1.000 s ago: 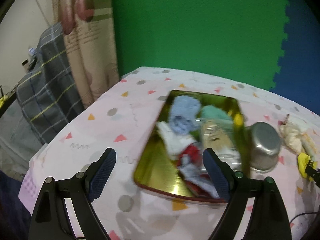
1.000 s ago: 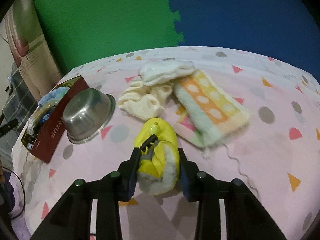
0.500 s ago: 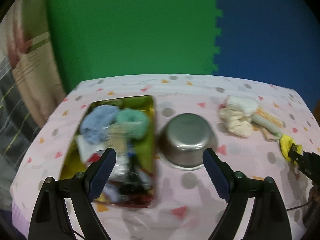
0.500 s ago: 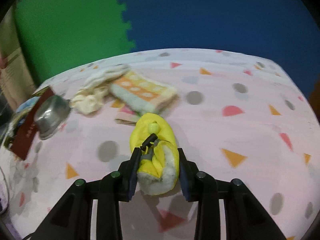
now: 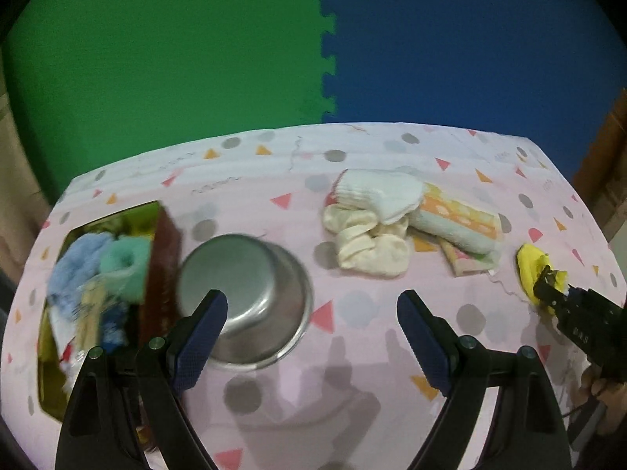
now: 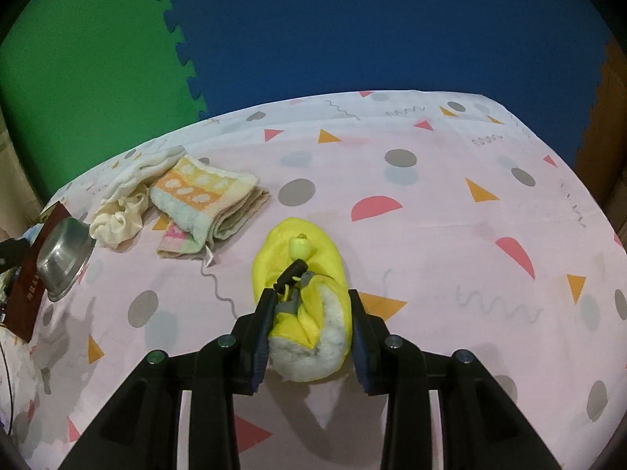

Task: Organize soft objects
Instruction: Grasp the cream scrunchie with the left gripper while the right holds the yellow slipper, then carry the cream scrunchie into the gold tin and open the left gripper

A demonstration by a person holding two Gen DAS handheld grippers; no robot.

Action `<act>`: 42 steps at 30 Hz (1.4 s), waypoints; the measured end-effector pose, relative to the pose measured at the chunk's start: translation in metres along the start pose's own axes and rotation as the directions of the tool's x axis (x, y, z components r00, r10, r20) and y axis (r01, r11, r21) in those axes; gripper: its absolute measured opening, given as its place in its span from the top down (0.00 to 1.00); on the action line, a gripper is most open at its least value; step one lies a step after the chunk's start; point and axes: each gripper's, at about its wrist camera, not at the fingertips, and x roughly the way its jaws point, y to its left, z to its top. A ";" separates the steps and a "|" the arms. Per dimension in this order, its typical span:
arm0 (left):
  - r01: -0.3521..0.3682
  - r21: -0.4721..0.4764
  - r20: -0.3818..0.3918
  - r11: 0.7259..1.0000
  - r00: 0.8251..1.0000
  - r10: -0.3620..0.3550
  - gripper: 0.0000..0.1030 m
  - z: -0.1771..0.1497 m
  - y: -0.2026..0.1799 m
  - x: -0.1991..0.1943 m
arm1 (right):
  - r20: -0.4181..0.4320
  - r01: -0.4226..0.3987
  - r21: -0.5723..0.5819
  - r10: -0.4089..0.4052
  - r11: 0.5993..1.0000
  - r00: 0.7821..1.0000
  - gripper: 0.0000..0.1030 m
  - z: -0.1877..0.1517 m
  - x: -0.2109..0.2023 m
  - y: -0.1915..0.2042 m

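Far left there's the gold tray [image 5: 45,385] stuffed with soft bits, then the steel bowl [image 5: 250,297]. The left gripper [image 5: 311,337] hangs over the tablecloth [image 5: 376,399] wide open, nothing in it. Right of that, cream socks [image 5: 368,241] and a folded towel [image 5: 456,223], then the right gripper [image 6: 309,329] clamped on a yellow slipper [image 6: 301,270].

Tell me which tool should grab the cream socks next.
Left. The left tool is open and empty, facing the cream socks. The right tool is shut on the yellow slipper.
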 end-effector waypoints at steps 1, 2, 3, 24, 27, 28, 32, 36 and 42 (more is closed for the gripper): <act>0.009 0.000 -0.006 1.000 1.000 -0.009 0.16 0.003 -0.002 0.006 | 0.000 -0.002 0.002 0.002 1.000 1.000 0.66 -0.001 -0.001 0.000; 0.017 -0.002 -0.024 1.000 1.000 -0.017 0.19 0.007 -0.005 0.014 | 0.000 -0.002 0.002 0.002 1.000 1.000 0.66 -0.001 -0.001 0.000; 0.023 -0.008 -0.036 1.000 0.999 -0.023 0.26 0.009 -0.007 0.021 | 0.000 -0.002 0.002 0.002 1.000 1.000 0.66 -0.001 -0.001 0.000; 0.149 -0.064 -0.174 0.987 0.972 -0.158 0.84 0.037 -0.030 0.096 | -0.002 -0.051 0.041 0.051 0.998 0.999 0.66 -0.002 0.000 -0.007; 0.166 -0.045 -0.171 0.985 0.970 -0.172 0.89 0.033 -0.033 0.091 | -0.002 -0.051 0.041 0.051 0.998 0.999 0.66 -0.002 0.000 -0.007; 0.169 -0.041 -0.169 0.985 0.970 -0.174 0.90 0.032 -0.034 0.089 | -0.002 -0.052 0.042 0.052 0.998 0.999 0.66 -0.002 0.000 -0.007; 0.189 -0.032 -0.160 0.981 0.968 -0.192 0.91 0.027 -0.035 0.076 | -0.002 -0.052 0.043 0.052 0.998 0.999 0.66 -0.002 0.001 -0.007; 0.197 -0.013 -0.150 0.980 0.969 -0.196 0.91 0.021 -0.034 0.057 | -0.002 -0.052 0.043 0.052 0.998 0.999 0.66 -0.002 0.001 -0.007; 0.207 0.004 -0.156 0.978 0.966 -0.204 0.91 0.012 -0.035 0.038 | -0.001 -0.054 0.045 0.054 0.998 0.999 0.66 -0.002 0.001 -0.007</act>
